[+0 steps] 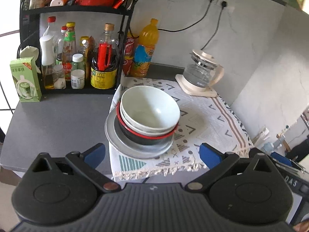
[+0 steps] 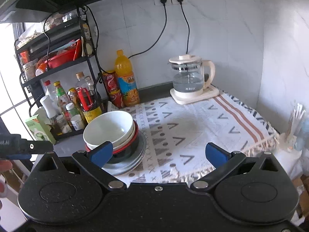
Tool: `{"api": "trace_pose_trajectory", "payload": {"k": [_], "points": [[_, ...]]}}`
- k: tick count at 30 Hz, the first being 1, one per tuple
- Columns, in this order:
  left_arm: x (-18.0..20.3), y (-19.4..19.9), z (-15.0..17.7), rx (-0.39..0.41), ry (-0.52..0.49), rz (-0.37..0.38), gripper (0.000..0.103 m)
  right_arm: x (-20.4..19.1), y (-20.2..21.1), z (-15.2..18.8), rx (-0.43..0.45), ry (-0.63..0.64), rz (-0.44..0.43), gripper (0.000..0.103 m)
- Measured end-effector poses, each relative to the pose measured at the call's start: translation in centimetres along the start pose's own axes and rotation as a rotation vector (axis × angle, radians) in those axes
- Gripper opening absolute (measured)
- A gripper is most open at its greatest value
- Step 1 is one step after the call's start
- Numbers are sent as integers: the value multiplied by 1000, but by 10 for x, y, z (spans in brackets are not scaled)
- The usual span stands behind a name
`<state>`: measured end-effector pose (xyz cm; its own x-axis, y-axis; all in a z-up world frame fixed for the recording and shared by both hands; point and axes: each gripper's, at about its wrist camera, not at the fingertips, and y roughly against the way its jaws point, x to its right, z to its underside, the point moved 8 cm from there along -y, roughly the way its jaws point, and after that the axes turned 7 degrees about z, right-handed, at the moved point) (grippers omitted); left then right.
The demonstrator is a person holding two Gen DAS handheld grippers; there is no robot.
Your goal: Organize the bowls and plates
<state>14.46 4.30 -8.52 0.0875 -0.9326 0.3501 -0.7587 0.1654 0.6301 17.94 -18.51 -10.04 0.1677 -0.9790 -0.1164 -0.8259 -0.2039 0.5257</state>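
Patterned cloth [image 1: 202, 119], white bowls [image 1: 150, 109] (perhaps two) nested on plate [image 1: 135, 150], empty

The top bowl [image 1: 149, 109] is pale white; beneath it sits a black bowl with a red rim [image 1: 146, 135], on a grey plate [image 1: 123, 145]. The cloth [image 1: 212, 119] is white with grey triangles, chevrons, dots and a brownish stripe, fringed at its edge. The desk [image 1: 58, 121] is dark grey. Both grippers are black with blue pads [image 2: 101, 152]. The juice bottle [image 2: 126, 79] is orange; the kettle [image 2: 190, 77] is clear glass and cream; the carton [image 1: 25, 79] is green.
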Motion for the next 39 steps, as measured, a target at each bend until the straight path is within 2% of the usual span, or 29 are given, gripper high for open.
{"api": "trace_pose_trajectory", "payload": {"k": [6, 14, 25, 39], "points": [[1, 17, 15, -7, -13, 8, 102, -5, 18, 13, -30, 15, 12, 103], [9, 27, 30, -27, -49, 14, 102, -4, 34, 20, -27, 20, 25, 103], [5, 39, 37, -31, -57, -20, 102, -8, 36, 22, -38, 26, 20, 103], [1, 38, 43, -39, -44, -13, 102, -6, 40, 28, -52, 28, 21, 103]]}}
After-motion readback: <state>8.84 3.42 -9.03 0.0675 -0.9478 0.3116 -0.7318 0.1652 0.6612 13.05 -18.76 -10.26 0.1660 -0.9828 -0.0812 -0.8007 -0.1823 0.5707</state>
